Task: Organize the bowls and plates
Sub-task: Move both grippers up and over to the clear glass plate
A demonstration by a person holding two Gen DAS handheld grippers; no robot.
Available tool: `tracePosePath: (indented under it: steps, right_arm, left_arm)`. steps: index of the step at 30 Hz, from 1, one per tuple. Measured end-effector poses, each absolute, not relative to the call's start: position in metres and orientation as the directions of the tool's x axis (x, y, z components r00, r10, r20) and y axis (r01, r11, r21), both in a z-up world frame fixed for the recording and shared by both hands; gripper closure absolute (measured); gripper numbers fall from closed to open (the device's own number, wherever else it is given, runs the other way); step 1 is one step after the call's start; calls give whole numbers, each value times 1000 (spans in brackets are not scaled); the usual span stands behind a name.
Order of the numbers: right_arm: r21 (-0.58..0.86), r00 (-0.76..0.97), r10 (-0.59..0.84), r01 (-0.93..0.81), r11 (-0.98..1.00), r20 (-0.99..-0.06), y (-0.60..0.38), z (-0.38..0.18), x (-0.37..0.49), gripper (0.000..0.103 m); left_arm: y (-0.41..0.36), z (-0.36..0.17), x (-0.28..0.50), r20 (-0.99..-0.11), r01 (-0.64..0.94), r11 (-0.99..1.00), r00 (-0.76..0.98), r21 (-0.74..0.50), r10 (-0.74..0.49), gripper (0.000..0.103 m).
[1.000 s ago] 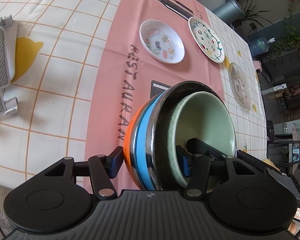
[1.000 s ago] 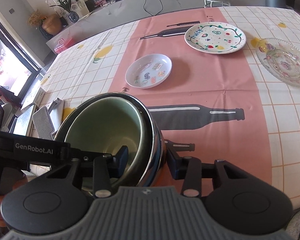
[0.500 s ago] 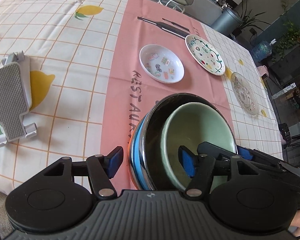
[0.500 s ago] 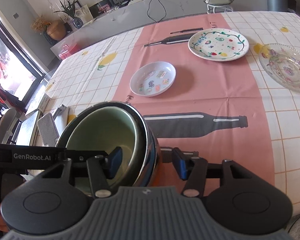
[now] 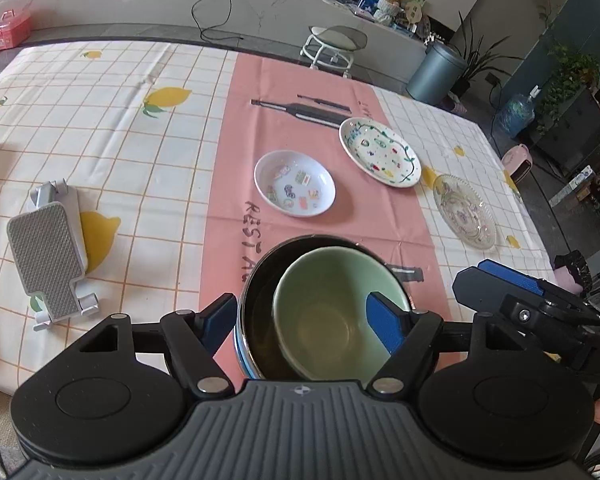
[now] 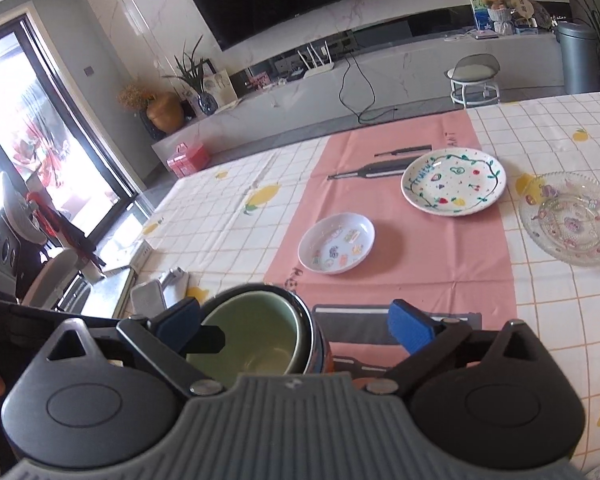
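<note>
A pale green bowl (image 5: 324, 312) (image 6: 256, 332) sits nested inside a steel bowl (image 5: 256, 292) (image 6: 309, 322) with a blue and orange outside, on the pink strip of the tablecloth near the front edge. My left gripper (image 5: 302, 316) hovers over this stack with its jaws opening. One pad is outside the steel rim and the other is above the green bowl; neither presses. My right gripper (image 6: 296, 322) (image 5: 500, 284) is also opening, wide apart beside the stack's right edge. Farther back lie a small sticker dish (image 5: 294, 188) (image 6: 336, 242), a painted white plate (image 5: 380, 152) (image 6: 454, 180) and a glass plate (image 5: 464, 210) (image 6: 572, 216).
A grey phone stand (image 5: 48, 256) (image 6: 148, 296) lies on the checked cloth to the left of the bowls. Beyond the table's far edge stand a round stool (image 5: 334, 46) and a grey bin (image 5: 436, 70). A person's fingers show at the frame edges.
Both grippers have let go of the bowl stack's rims, opened wide and risen. Both views have tilted up to show more of the table and room. The bowls stay put.
</note>
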State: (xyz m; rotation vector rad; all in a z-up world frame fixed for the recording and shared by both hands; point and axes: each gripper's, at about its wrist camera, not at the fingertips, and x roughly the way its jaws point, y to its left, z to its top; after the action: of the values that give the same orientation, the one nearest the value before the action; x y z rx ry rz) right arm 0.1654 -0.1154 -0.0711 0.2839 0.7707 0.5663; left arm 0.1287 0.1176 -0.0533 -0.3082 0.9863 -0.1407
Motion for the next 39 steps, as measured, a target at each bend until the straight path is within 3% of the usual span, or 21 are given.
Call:
tracePosePath:
  steps: [6, 15, 19, 25, 30, 39]
  right_arm:
    - [422, 662, 568, -390, 819, -489, -140, -48, 160, 3]
    - [384, 783, 427, -262, 886, -452, -196, -35, 165, 3]
    - [358, 814, 354, -195, 913, -460, -223, -38, 168, 3]
    - [460, 771, 412, -175, 870, -486, -244, -61, 183, 3]
    - [438, 711, 427, -185, 880, -558, -228, -85, 195, 10]
    - [428, 715, 386, -134, 894, -583, -232, -96, 206, 14]
  left_arm:
    - [108, -20, 119, -766, -19, 961, 608, -276, -208, 17]
    - [72, 19, 120, -746, 16, 979, 645, -205, -167, 17]
    - [52, 24, 133, -766, 25, 981, 622, -192, -165, 17]
    - [29, 14, 167, -827, 98, 983, 533, -153, -182, 17]
    - [30, -5, 198, -882, 22, 991, 453, -136, -131, 17]
    - [16, -44, 234, -937, -46, 990, 331, -132, -110, 19]
